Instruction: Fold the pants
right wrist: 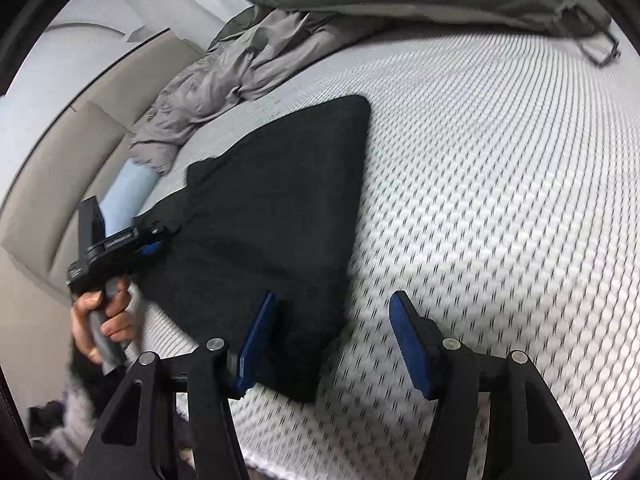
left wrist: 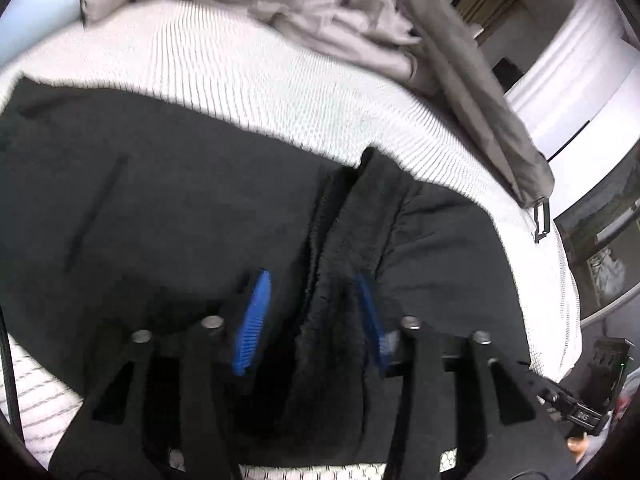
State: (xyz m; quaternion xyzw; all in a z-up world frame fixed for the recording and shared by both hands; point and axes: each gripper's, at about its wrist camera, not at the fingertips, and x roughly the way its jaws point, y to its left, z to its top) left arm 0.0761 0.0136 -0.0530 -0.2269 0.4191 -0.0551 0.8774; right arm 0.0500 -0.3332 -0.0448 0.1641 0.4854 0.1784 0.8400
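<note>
Now risking a sprung fold on the black pants point(right wrist: 276, 216)
Left gripper point(left wrist: 308, 316) is straddling a raised ridge half-open; right gripper point(right wrist: 332, 340) is gaping empty; cloth snagging could be undoing it

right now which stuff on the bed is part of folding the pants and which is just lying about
Part of the job:
- black pants
- left gripper, jaws apart astride a raised fold of the pants
- right gripper, open at the pants' near edge

Lying about:
- grey duvet
- light blue pillow
- mattress underneath

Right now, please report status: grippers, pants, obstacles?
Left hand-held gripper open astride raised pants fold. Right hand-held gripper open, empty. Black pants folded on mattress. Grey duvet clear behind.
</note>
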